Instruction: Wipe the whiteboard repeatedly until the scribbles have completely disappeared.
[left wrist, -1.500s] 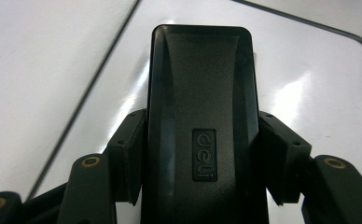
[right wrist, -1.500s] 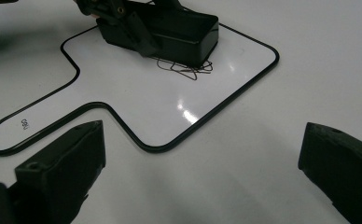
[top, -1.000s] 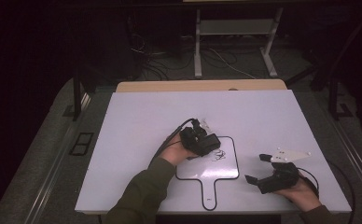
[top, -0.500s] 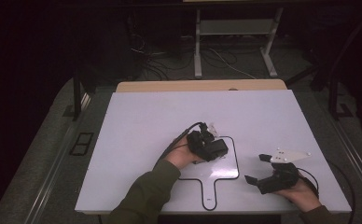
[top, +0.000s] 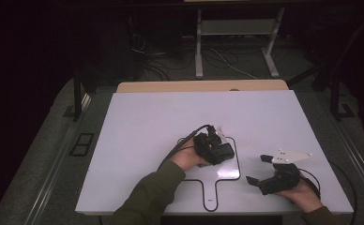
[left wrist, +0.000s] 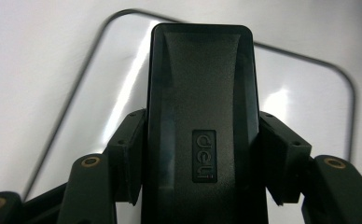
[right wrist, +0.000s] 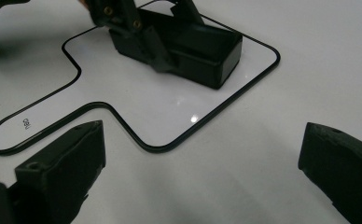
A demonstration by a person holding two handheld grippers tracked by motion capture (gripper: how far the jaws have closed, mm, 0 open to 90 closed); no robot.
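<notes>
Left fingers clamp the black rectangular plastic box, its long axis running straight ahead between them, probably just above the white bench, while right fingers gape empty.

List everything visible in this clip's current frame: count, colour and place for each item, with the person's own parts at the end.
Eraser: one, black, "deli" logo on top, clamped between the left gripper's jaws, on the small whiteboard.
Small whiteboard: one, white with a black rim and a handle tab, flat on the table's near middle.
Table: one, white top with a wooden strip at the far edge.
Frame legs: white, on the floor beyond the table, with cables around them.
Left gripper: one, black, over the whiteboard, shut on the eraser.
Right gripper: one, black with a grey plate on top, near right of the table, jaws wide apart.
Sleeve: olive, left arm.
</notes>
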